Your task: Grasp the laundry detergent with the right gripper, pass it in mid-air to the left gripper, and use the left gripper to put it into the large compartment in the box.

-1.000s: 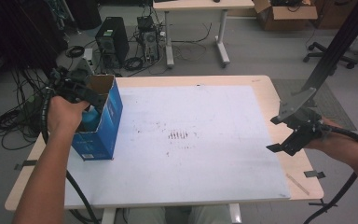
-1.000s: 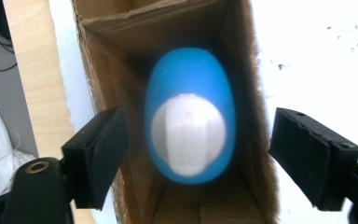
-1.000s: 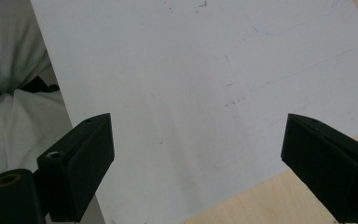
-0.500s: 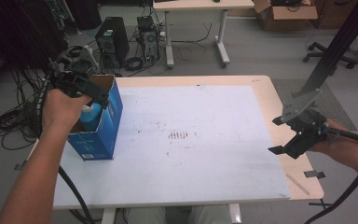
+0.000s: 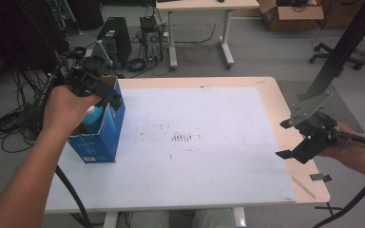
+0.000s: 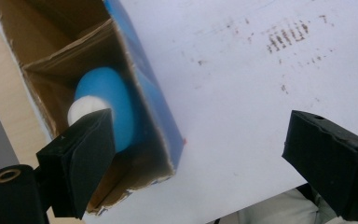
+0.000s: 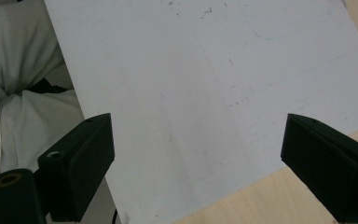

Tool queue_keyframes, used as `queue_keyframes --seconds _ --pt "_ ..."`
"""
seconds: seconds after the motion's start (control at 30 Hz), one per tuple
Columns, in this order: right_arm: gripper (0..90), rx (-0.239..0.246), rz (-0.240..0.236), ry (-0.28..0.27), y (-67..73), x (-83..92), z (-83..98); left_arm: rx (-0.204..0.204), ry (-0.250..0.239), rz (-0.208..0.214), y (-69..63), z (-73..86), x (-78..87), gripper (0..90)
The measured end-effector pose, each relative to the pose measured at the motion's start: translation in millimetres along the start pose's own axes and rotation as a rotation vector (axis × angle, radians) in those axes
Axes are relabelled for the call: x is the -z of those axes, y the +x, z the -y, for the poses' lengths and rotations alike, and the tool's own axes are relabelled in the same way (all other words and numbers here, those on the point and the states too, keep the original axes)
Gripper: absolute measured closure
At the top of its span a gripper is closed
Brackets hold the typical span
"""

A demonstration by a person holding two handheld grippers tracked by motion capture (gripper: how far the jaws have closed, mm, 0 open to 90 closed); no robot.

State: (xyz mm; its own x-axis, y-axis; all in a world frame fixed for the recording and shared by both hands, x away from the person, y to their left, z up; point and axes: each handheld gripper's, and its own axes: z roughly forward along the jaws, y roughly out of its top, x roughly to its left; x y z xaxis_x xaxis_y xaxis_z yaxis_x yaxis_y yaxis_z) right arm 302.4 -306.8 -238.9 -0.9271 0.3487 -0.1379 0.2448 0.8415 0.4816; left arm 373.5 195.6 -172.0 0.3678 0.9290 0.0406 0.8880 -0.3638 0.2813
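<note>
An open blue cardboard box [image 5: 100, 137] stands at the left side of the white sheet [image 5: 195, 142]. A blue bottle with a white cap [image 5: 94, 116] sits inside it. My left gripper [image 5: 113, 97] hovers just above the box's top. Its jaws have just been opening and grip nothing. In the left gripper view the bottle [image 6: 112, 107] lies down in the box [image 6: 144, 93], beyond the left jaw, and the left gripper [image 6: 205, 158] stands wide. My right gripper [image 5: 285, 140] hangs open over the sheet's right edge, and the right gripper [image 7: 205, 158] has only white sheet between its jaws.
The wooden table [image 5: 285, 104] shows past the sheet on the right, with a dark tape piece [image 5: 321, 177] and a thin stick [image 5: 303, 186] near its front corner. A black frame post [image 5: 342, 52] rises at the right. Computer towers [image 5: 116, 35] and cables lie on the floor behind.
My left hand has lifted up and back from the box, and its jaws have spread wider, leaving the bottle inside. The right gripper has stayed where it was.
</note>
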Motion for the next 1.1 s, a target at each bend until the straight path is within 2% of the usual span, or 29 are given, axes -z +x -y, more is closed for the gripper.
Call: queue_keyframes --seconds 0.47,0.6,1.1 --pt "9.3 -0.002 -0.007 0.011 -0.4 -2.3 -2.8 -0.146 -0.026 0.029 -39.8 -11.2 12.4 8.0" --pt "9.4 -0.004 -0.008 0.014 -1.3 -3.6 -3.3 -0.167 -0.029 0.034 -45.9 -13.4 13.0 7.9" --pt "9.3 -0.012 -0.021 0.023 -5.4 -8.6 -9.8 -0.291 -0.041 0.058 -80.4 -27.4 15.4 7.8"
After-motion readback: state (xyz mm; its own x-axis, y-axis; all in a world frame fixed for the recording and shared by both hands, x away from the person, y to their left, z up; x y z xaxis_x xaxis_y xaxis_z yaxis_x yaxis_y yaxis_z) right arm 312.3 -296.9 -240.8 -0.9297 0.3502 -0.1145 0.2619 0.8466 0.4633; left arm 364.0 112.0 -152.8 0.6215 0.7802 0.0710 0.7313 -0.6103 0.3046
